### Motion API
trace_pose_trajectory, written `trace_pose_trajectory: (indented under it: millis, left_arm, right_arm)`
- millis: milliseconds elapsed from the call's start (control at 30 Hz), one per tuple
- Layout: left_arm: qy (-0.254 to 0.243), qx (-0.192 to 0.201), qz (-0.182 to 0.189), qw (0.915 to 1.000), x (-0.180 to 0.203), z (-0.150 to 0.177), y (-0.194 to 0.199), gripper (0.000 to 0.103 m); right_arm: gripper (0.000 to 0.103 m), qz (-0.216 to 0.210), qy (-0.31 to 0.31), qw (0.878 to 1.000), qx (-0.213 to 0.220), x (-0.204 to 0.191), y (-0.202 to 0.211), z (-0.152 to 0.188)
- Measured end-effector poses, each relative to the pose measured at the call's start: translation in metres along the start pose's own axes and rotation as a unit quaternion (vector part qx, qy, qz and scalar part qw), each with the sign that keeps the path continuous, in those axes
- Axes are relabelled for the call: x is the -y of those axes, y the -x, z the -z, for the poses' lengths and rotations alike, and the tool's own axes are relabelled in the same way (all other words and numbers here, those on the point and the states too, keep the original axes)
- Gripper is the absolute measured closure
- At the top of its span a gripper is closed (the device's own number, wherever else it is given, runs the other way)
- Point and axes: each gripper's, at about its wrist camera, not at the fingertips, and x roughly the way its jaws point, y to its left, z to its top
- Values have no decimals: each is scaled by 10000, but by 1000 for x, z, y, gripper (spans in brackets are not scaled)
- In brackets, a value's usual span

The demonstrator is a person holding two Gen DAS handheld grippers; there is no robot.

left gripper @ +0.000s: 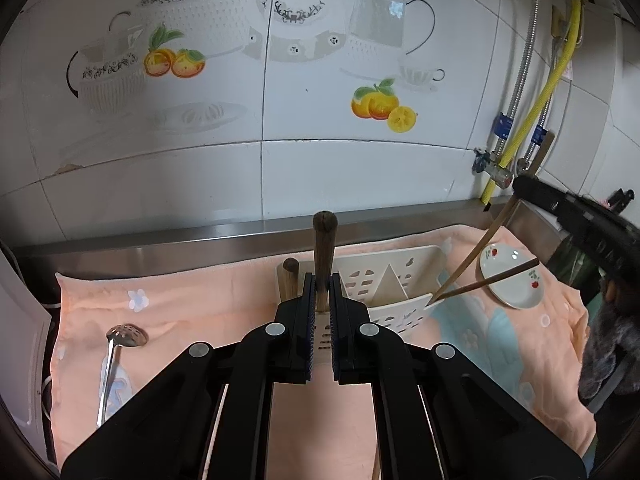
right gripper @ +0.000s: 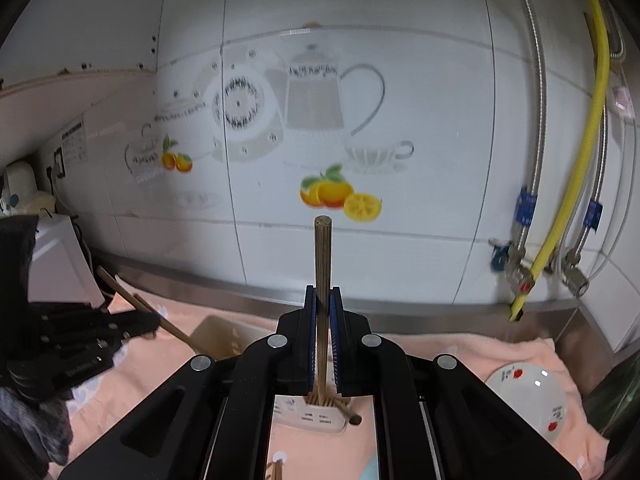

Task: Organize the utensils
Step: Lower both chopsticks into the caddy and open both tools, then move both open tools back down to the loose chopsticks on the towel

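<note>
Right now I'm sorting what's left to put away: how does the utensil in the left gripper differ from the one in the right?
The left gripper is shut on a thick, dark wooden handle with a rounded end; the right gripper is shut on a slim chopstick with a flat end. The wooden handle stands in the white caddy; the chopstick's lower end reaches the caddy's front edge. Both are wooden and held upright.

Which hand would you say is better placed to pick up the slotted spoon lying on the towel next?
Probably the left: the slotted spoon lies on its side, though the left gripper is shut on a wooden handle.
</note>
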Motion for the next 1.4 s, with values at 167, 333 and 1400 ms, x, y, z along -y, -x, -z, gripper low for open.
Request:
trace_pose_trajectory:
  millis: [167,333,1400]
  left_arm:
    - [12,19,-25,10000,0,-1,2,97]
    - [9,54,-37,10000,2,0,6,95]
    - [79,542,-37,9985,10,76,102,26]
  right_arm:
    - [96,17,5,9998,-194,1,-8,13]
    - [96,22,-13,9996,-296,2,-12,22]
    - [37,-192,-211,9995,113,0,107,83]
